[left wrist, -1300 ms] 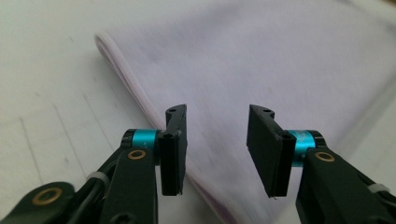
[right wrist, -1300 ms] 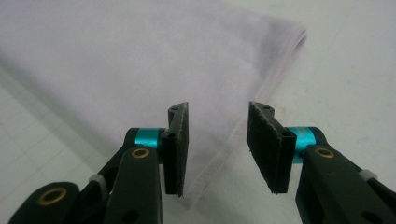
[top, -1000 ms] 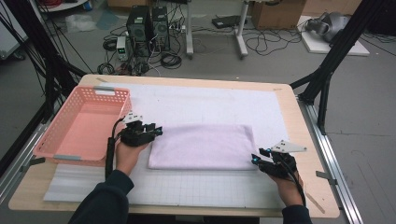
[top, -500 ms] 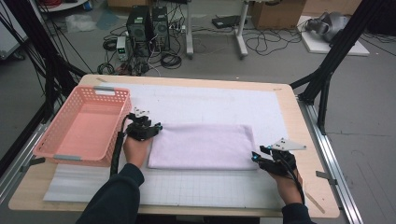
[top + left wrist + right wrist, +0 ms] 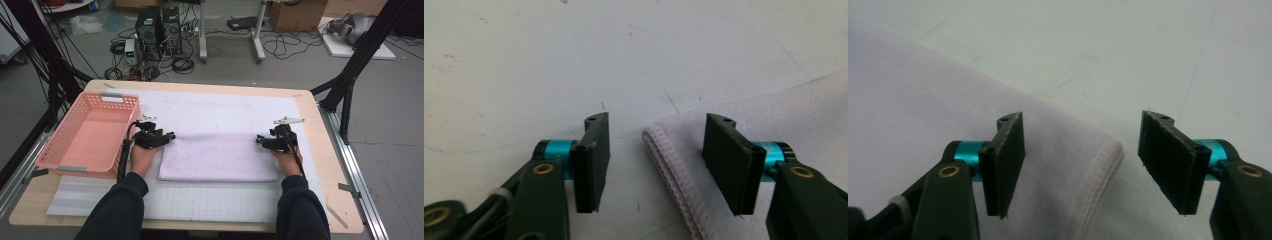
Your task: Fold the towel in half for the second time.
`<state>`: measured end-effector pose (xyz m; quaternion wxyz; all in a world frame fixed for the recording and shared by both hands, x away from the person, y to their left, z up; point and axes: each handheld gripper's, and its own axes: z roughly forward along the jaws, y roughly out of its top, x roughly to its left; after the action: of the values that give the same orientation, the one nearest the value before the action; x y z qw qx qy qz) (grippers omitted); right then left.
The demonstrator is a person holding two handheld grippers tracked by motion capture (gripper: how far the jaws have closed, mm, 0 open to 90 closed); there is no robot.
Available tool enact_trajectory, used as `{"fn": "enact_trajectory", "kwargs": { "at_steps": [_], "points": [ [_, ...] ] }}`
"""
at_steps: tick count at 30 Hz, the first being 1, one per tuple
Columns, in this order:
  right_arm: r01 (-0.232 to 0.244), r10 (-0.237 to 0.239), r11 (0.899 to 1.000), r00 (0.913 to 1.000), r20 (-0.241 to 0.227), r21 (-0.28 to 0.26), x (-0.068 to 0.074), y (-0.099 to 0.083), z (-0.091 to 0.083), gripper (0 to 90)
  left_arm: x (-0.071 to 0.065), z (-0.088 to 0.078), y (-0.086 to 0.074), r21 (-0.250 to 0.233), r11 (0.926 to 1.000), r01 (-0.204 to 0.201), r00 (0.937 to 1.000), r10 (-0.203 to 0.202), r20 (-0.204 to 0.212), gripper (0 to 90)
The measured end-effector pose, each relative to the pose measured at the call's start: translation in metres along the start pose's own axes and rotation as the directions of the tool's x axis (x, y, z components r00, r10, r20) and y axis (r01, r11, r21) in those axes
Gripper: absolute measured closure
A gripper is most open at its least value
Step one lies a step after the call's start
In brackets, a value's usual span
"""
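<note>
One wooden table (image 5: pixel 320 165), white mat (image 5: pixel 225 112), cables behind

In the high view, the person's forearms run off the bottom edge, so nothing above the dark sleeves (image 5: pixel 115 215) can be seen. The left hand (image 5: pixel 142 155) covers part of the left gripper (image 5: pixel 167 137), whose jaws are too small there to judge their gap; the same holds for the right gripper (image 5: pixel 261 140) at the far right corner of the folded towel (image 5: pixel 217 162). The towel's layers cannot be counted at that size. In the left gripper view, the towel (image 5: pixel 774 115) is cut off by the right and bottom edges, and its hem (image 5: pixel 674 175) leaves the frame below. In the right gripper view, the towel (image 5: pixel 923 100) runs off the left and bottom edges.
</note>
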<state>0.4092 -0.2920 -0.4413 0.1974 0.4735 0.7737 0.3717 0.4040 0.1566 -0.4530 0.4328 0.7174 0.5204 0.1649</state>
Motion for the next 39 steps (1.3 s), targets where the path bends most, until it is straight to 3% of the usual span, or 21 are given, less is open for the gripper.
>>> {"fn": "enact_trajectory", "kwargs": {
  "at_steps": [2, 3, 4, 5, 7, 8, 12, 16, 17, 21, 23, 25, 27, 30, 35, 36, 39],
  "points": [
    [-0.015, 0.015, 1.000, 0.9996, -0.022, 0.023, -0.002, -0.002, 0.008, 42.5, -0.005, 0.001, 0.000, 0.011, 0.9993, -0.036, 0.9990, 0.036, 0.025, 69.0],
    [-0.015, 0.015, 1.000, 0.9996, -0.022, 0.023, -0.002, -0.002, 0.008, 42.5, -0.005, 0.001, 0.000, 0.011, 0.9993, -0.036, 0.9990, 0.036, 0.025, 73.2],
    [-0.071, 0.071, 0.997, 0.9944, -0.078, 0.003, -0.007, -0.005, 0.006, 70.1, -0.006, 0.001, 0.000, 0.014, 0.9998, -0.017, 0.9995, 0.016, 0.027, 78.0],
    [-0.087, 0.086, 0.996, 0.9898, -0.113, -0.003, -0.007, -0.007, 0.005, 74.8, -0.005, 0.001, 0.000, 0.015, 0.9999, 0.007, 0.9995, -0.007, 0.032, 78.9],
    [-0.091, 0.089, 0.996, 0.9903, -0.106, -0.009, -0.005, -0.010, 0.001, 78.2, -0.003, 0.000, 0.000, 0.009, 0.9993, 0.037, 0.9987, -0.037, 0.034, 80.3],
    [-0.094, 0.092, 0.995, 0.9905, -0.102, -0.014, -0.004, -0.011, -0.001, 78.7, -0.004, 0.000, 0.001, 0.005, 0.9996, 0.027, 0.9992, -0.027, 0.028, 80.5],
    [-0.091, 0.088, 0.995, 0.9941, -0.063, -0.039, -0.001, -0.017, -0.012, 79.1, -0.010, -0.001, 0.005, -0.056, 0.9982, 0.023, 0.9997, -0.023, 0.005, 80.9],
    [-0.086, 0.084, 0.995, 0.9956, -0.040, -0.057, 0.000, -0.019, -0.017, 79.0, -0.012, 0.003, 0.011, -0.062, 0.9978, 0.022, 0.9997, -0.023, -0.012, 80.9],
    [-0.070, 0.069, 0.996, 0.9975, -0.015, -0.064, 0.000, -0.017, -0.017, 78.9, -0.013, 0.003, 0.012, -0.079, 0.9966, 0.024, 0.9992, -0.027, -0.029, 80.8],
    [-0.047, 0.049, 0.996, 0.9985, 0.025, -0.074, 0.001, -0.013, -0.010, 78.2, -0.013, 0.009, 0.008, -0.036, 0.9994, 0.000, 0.9981, -0.002, -0.061, 80.0],
    [-0.033, 0.037, 0.997, 0.9979, 0.054, -0.071, 0.003, -0.012, -0.007, 75.4, -0.013, 0.008, 0.007, -0.036, 0.9993, -0.009, 0.9965, 0.006, -0.084, 75.8],
    [-0.026, 0.031, 0.998, 0.9958, 0.086, -0.063, 0.003, -0.011, -0.005, 65.3, -0.011, 0.002, 0.009, -0.051, 0.9985, -0.018, 0.9945, 0.012, -0.104, 61.7],
    [-0.051, 0.060, 0.995, 0.9919, 0.112, -0.085, 0.002, -0.011, -0.010, 56.7, -0.007, -0.007, 0.010, -0.068, 0.9977, 0.007, 0.9968, -0.012, -0.080, 48.8],
    [-0.052, 0.068, 0.989, 0.9903, 0.121, -0.136, -0.002, -0.012, -0.025, 54.2, -0.010, -0.019, 0.004, -0.096, 0.9953, -0.014, 0.9985, 0.009, -0.054, 45.4],
    [-0.017, 0.033, 0.986, 0.9955, 0.089, -0.168, -0.001, -0.017, -0.052, 54.2, -0.014, -0.031, -0.011, -0.091, 0.9953, -0.032, 0.9993, 0.034, 0.014, 44.8],
    [-0.013, 0.026, 0.986, 0.9969, 0.074, -0.167, 0.000, -0.020, -0.057, 53.6, -0.015, -0.032, -0.012, -0.066, 0.9970, -0.041, 0.9988, 0.043, 0.024, 44.7],
    [-0.005, 0.007, 0.993, 0.9999, 0.014, -0.122, 0.006, -0.032, -0.064, 51.9, -0.018, -0.037, -0.016, -0.072, 0.9959, -0.054, 0.9975, 0.057, 0.042, 43.6]
  ]
}}
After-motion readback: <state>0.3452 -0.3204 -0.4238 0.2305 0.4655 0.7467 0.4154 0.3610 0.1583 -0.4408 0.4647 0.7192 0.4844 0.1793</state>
